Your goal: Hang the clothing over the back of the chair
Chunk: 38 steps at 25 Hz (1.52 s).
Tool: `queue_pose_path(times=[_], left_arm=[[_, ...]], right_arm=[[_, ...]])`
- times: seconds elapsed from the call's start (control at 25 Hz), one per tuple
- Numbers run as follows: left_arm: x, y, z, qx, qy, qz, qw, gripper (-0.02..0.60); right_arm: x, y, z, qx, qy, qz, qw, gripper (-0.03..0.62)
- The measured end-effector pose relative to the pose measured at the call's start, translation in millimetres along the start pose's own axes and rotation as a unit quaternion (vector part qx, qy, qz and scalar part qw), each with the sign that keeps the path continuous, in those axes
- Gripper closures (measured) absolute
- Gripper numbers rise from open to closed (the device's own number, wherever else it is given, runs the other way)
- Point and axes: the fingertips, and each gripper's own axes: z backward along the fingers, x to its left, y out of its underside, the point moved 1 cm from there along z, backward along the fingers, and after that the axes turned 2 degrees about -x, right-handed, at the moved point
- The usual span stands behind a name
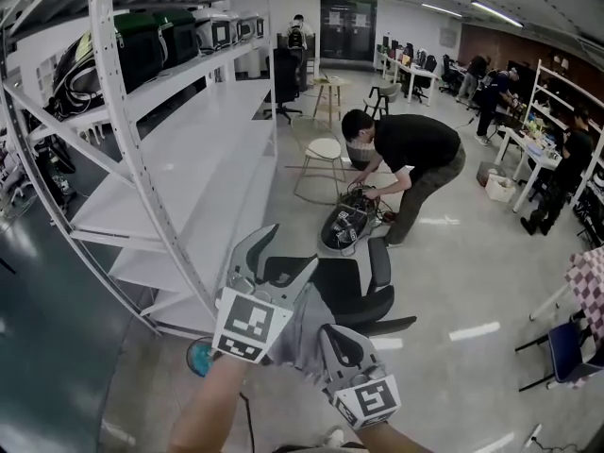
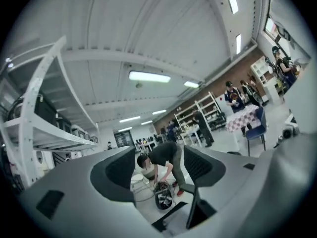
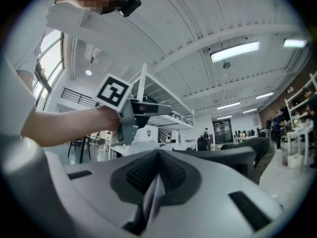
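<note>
The right gripper has its jaws pressed together on a thin fold of the pale grey clothing, which runs down from between the dark ribbed pads. The left gripper stands with its jaws wide apart and nothing between them. Through the gap a person in a black top is seen bending over a dark basket of cables on the floor. In the head view the grey cloth hangs bunched between the two grippers, just on the near side of the black chair. It touches the chair's near edge, though whether it lies over the back cannot be told. Each gripper carries a cube with a square black-and-white marker pattern. These patterns are the only print that can be made out, and the sheets on the far glass door are too small to read. To the left a white shelf rack runs away into the room, with dark boxes and coiled cables on its top shelf. A round white stool stands beyond the chair, left of the bending person. At the far right are a checked cloth and a blue chair, with more people at desks beyond them.
</note>
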Motion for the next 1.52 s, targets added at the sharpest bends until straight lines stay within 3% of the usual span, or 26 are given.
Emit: queue_pose_path(times=[0.12, 0.28, 0.4, 0.48, 0.92, 1.24, 1.52], left_arm=[[-17.7, -5.9, 35.9, -0.048, -0.028, 0.011, 0.9984, 0.272], [-36.6, 1.5, 72.1, -0.063, -0.057, 0.051, 0.9951, 0.298], [-50.0, 7.8, 102.1, -0.071, -0.075, 0.076, 0.9918, 0.533], [-59.0, 16.7, 121.1, -0.071, -0.086, 0.110, 0.9877, 0.552], [-146.4, 74.8, 193.3, -0.018, -0.058, 0.197, 0.9785, 0.574], [-164.0, 64.6, 205.0, -0.011, -0.094, 0.197, 0.9758, 0.574], [-183.3, 50.6, 198.0, -0.013, -0.099, 0.189, 0.9768, 0.574]], right_arm=[[-1.5, -2.9, -0.5, -0.005, 0.008, 0.001, 1.000, 0.579], [-0.7, -5.9, 7.9, -0.008, 0.019, -0.002, 1.000, 0.579], [4.9, -8.3, 18.2, -0.007, 0.022, -0.003, 1.000, 0.579], [8.8, -6.4, 27.7, -0.003, 0.026, -0.006, 1.000, 0.579], [44.5, 24.9, 87.9, 0.036, 0.045, -0.041, 0.997, 0.579], [47.6, 13.8, 106.8, 0.028, 0.010, -0.035, 0.999, 0.579], [40.9, 7.3, 120.3, 0.019, -0.004, -0.034, 0.999, 0.579]])
